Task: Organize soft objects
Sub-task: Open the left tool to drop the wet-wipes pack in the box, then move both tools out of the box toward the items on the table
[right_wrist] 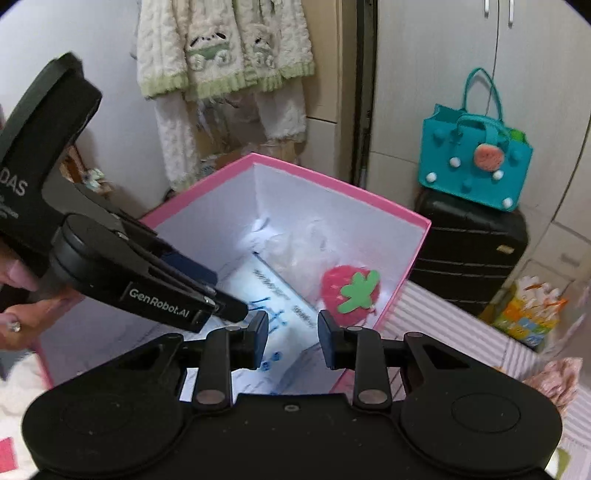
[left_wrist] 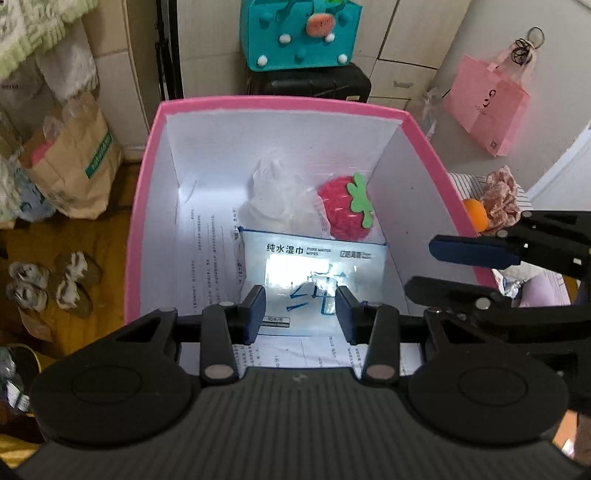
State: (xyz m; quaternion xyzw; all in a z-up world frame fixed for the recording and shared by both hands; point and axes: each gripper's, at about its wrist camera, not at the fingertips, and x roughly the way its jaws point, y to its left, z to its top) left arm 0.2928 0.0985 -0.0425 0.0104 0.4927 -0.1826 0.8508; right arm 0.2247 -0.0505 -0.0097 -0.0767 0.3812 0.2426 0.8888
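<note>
A pink box [left_wrist: 280, 101] with white inner walls stands open below me; the right wrist view shows the pink box [right_wrist: 332, 181] from its corner. Inside lie a red plush strawberry [left_wrist: 340, 214] [right_wrist: 340, 288], a clear plastic bag [left_wrist: 273, 199] [right_wrist: 295, 243] with something white in it, and a flat pack of wet wipes [left_wrist: 314, 258] [right_wrist: 291, 306] on printed paper. My left gripper [left_wrist: 301, 314] [right_wrist: 232, 308] reaches into the box over the pack, its jaws a little apart with nothing pinched. My right gripper [right_wrist: 293, 332] [left_wrist: 436, 267] hovers at the box's right wall, narrowly open and empty.
A teal felt bag [left_wrist: 299, 33] sits on a black suitcase [left_wrist: 314, 83] behind the box. A pink bag [left_wrist: 484, 99] hangs at the right. An orange ball [left_wrist: 474, 212] and floral fabric [left_wrist: 502, 199] lie on the striped cover [right_wrist: 461, 332]. A paper bag [left_wrist: 74, 158] and slippers [left_wrist: 51, 284] are on the floor.
</note>
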